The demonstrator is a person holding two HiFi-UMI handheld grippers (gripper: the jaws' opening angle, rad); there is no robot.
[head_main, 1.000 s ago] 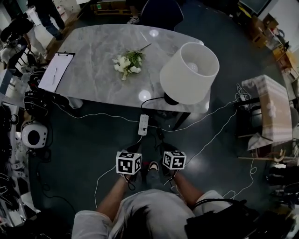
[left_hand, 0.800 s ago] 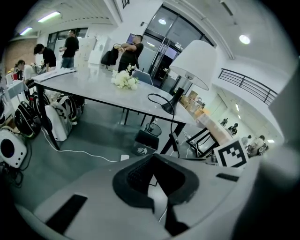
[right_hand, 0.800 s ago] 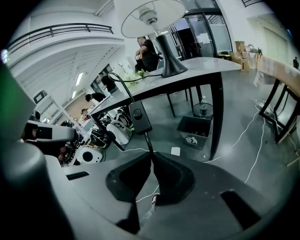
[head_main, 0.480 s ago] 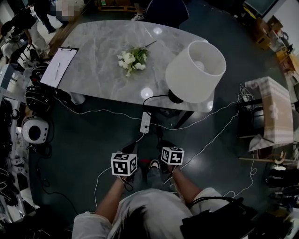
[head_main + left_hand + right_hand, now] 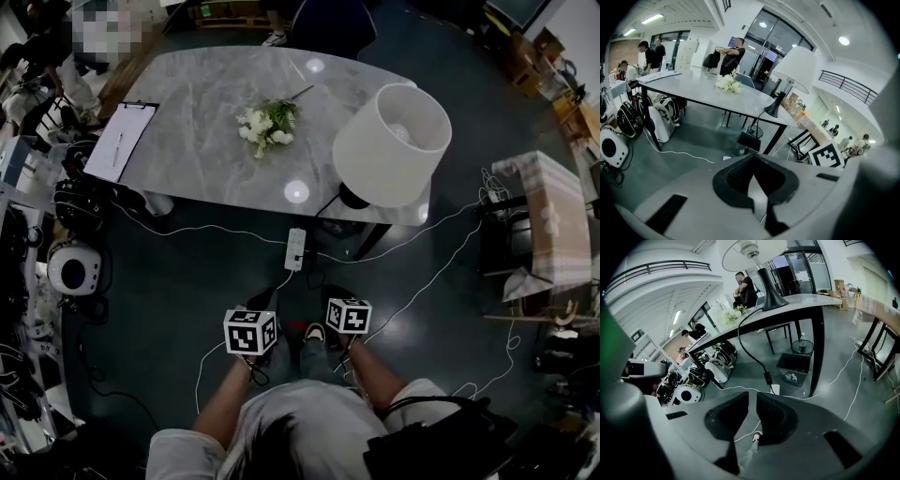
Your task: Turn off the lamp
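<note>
Lamp [image 5: 391, 143] on table [image 5: 202, 98] — left claw [image 5: 753, 160] closed, right claw [image 5: 752, 401] a slit apart — both empty.

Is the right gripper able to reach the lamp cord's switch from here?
Probably not yet: the right gripper hangs well short of the cord switch, though only bare floor lies between.

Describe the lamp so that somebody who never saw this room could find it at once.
Start at the grey marble-patterned table. At its near right corner stands the lamp with a wide white drum shade and black base. It alone stands tall; the white flower bunch and white clipboard lie flat.
</note>
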